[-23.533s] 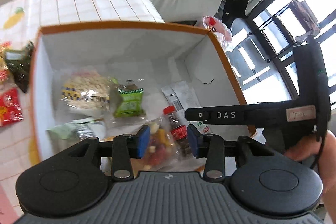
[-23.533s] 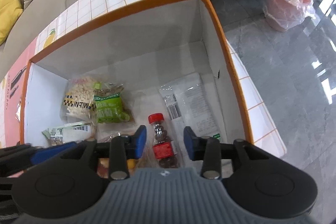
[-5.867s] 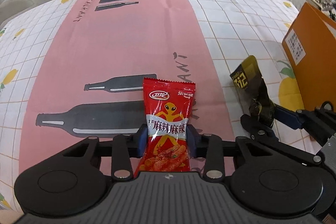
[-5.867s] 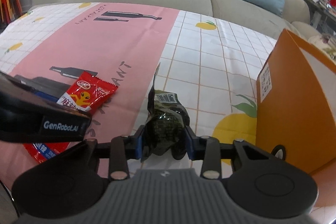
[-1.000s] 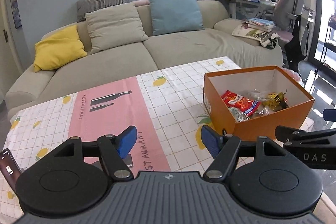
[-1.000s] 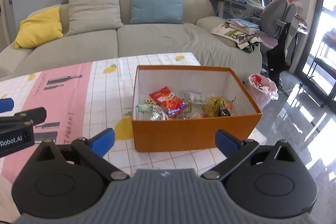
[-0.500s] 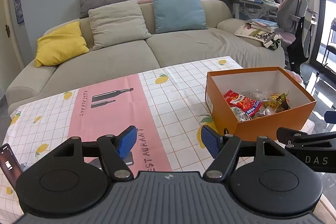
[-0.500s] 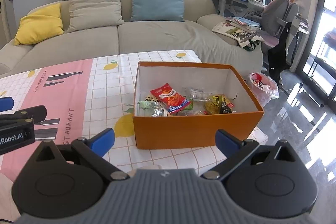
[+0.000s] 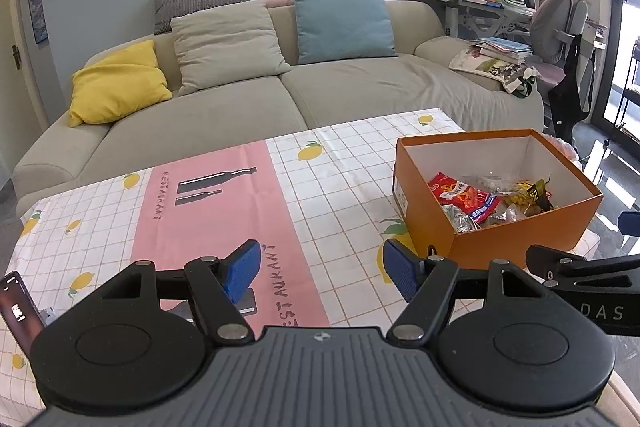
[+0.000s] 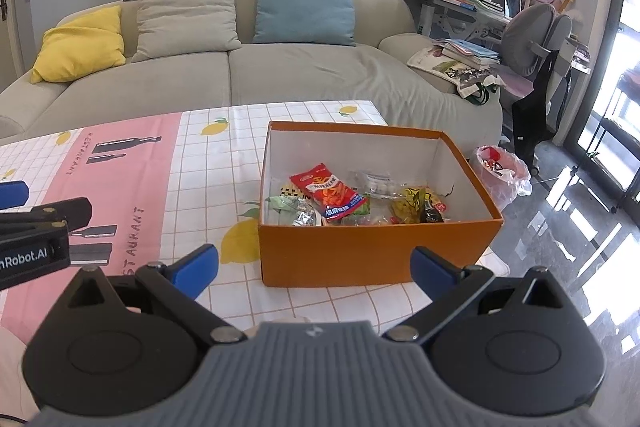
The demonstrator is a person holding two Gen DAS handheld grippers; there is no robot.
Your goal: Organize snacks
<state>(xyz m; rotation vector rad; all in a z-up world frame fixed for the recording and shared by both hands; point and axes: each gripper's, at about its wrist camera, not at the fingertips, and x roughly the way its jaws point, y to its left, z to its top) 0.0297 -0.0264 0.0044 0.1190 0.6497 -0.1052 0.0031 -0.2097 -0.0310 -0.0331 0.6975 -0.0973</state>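
An orange box stands at the right end of the table and holds several snack packets. A red packet lies on top, with a dark green-yellow packet to its right. The box also shows in the left wrist view, with the red packet inside. My left gripper is open and empty above the near table edge. My right gripper is open wide and empty, held in front of the box's near wall.
The table carries a checked lemon cloth with a pink runner. A phone stands at the near left edge. A beige sofa with cushions is behind. A pink bin, an office chair and a glossy floor lie right.
Both grippers have drawn slightly back and up from the table; the box looks a little smaller and lower. Both stay open and empty.
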